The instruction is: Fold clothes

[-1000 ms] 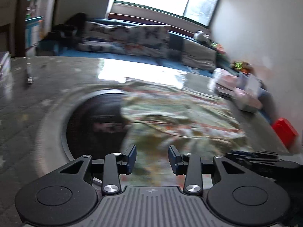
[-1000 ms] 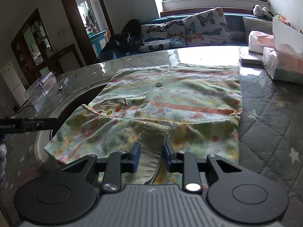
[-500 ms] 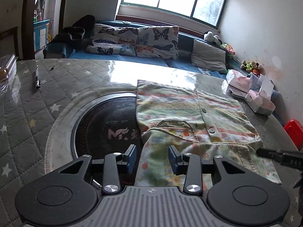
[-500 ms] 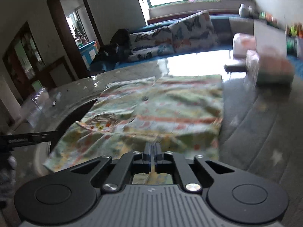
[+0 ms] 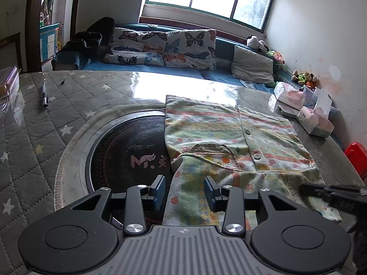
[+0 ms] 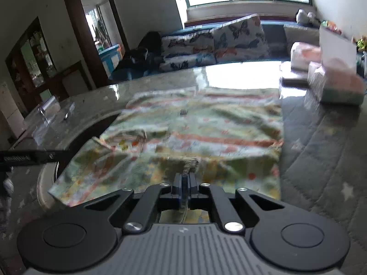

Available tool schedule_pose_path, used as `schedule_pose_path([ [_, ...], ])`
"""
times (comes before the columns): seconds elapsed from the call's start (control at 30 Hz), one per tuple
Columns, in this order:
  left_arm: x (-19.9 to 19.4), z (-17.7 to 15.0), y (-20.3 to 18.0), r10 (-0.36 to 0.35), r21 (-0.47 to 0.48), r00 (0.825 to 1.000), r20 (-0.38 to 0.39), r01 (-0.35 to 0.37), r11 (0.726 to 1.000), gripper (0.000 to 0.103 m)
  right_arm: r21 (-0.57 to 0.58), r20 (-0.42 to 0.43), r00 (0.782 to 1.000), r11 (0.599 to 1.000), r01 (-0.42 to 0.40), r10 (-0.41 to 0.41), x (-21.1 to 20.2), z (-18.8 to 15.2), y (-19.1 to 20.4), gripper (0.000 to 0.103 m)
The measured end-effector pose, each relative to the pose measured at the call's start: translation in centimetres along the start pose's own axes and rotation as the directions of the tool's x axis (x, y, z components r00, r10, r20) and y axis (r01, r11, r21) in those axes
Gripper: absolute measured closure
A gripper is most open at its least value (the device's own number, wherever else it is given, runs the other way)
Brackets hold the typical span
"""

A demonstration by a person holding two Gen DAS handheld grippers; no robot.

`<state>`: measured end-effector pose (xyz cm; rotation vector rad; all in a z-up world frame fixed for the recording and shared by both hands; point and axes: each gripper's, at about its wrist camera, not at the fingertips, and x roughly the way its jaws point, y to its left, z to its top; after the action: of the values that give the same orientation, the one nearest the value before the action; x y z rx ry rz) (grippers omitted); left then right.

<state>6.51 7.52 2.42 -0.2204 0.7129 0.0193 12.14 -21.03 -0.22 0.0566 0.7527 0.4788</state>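
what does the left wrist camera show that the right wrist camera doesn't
Only the left wrist view: the open left tongs over the near hem, a black pen on the quilted grey star-print table cover, and a red plastic stool. Only the right wrist view: the right tongs shut on the ribbed cuff, and a brown doorway. Both: the floral striped button-up shirt and butterfly-print cushions.

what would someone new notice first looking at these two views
The pastel striped shirt spread flat across the quilted table, partly covering a round black hotplate. The right gripper is shut on the shirt's ribbed cuff, while the left gripper hangs open over the near sleeve. Butterfly cushions line the sofa behind.
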Motion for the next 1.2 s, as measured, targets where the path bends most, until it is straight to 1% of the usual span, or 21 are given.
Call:
schedule_pose_path([
  [0.23, 0.7, 0.2, -0.5, 0.0, 0.011, 1.0, -0.001, 0.0, 1.0, 0.063, -0.02, 0.02, 0.999, 0.999, 0.051, -0.05, -0.2, 0.3, 0.2, 0.101],
  [0.3, 1.1, 0.3, -0.7, 0.001, 0.022, 1.0, -0.002, -0.001, 1.0, 0.065, -0.025, 0.026, 0.998, 0.998, 0.065, -0.065, -0.3, 0.4, 0.2, 0.1],
  [0.4, 1.5, 0.5, -1.0, 0.01, 0.033, 1.0, 0.0, -0.01, 0.999, 0.065, -0.031, 0.035, 0.996, 0.996, 0.085, -0.084, -0.4, 0.5, 0.3, 0.099],
  [0.43, 1.5, 0.7, -1.1, 0.005, 0.034, 1.0, 0.003, -0.005, 0.999, 0.066, -0.03, 0.041, 0.996, 0.996, 0.086, -0.085, -0.5, 0.5, 0.2, 0.096],
  [0.47, 1.5, 0.8, -1.2, 0.001, 0.036, 1.0, 0.008, -0.002, 0.999, 0.066, -0.032, 0.048, 0.996, 0.996, 0.083, -0.082, -0.6, 0.5, 0.2, 0.096],
  [0.53, 1.8, 1.0, -1.4, -0.008, 0.043, 1.0, 0.019, 0.007, 0.999, 0.073, -0.059, 0.066, 0.996, 0.997, 0.058, -0.055, -1.0, 0.6, 0.6, 0.096],
  [0.57, 1.9, 1.1, -1.5, -0.013, 0.048, 1.0, 0.024, 0.012, 0.999, 0.073, -0.071, 0.07, 0.997, 0.996, 0.045, -0.04, -1.0, 0.6, 0.8, 0.096],
  [0.7, 3.4, 0.8, -1.5, -0.001, 0.057, 1.0, 0.005, 0.001, 0.998, 0.074, -0.112, 0.031, 0.999, 0.994, -0.008, 0.011, 0.2, 0.2, 1.6, 0.093],
  [0.87, 5.1, -0.1, -0.8, 0.035, 0.063, 0.999, -0.042, -0.032, 0.998, 0.075, -0.137, -0.037, 0.999, 0.99, -0.021, 0.016, 1.2, -0.6, 1.5, 0.087],
  [1.0, 4.2, -0.5, -0.9, 0.028, 0.083, 0.999, -0.033, -0.025, 0.996, 0.075, -0.188, -0.039, 0.998, 0.981, -0.046, 0.039, -0.3, -0.8, 1.7, 0.084],
  [1.07, 3.5, -0.7, -1.2, 0.019, 0.094, 0.999, -0.03, -0.016, 0.995, 0.075, -0.219, -0.055, 0.997, 0.974, -0.057, 0.046, -0.6, -1.2, 1.9, 0.081],
  [1.2, 1.7, -1.1, -2.1, -0.014, 0.128, 0.999, -0.029, 0.017, 0.992, 0.073, -0.255, -0.062, 0.997, 0.965, -0.06, 0.046, -1.6, -1.6, 1.9, 0.08],
])
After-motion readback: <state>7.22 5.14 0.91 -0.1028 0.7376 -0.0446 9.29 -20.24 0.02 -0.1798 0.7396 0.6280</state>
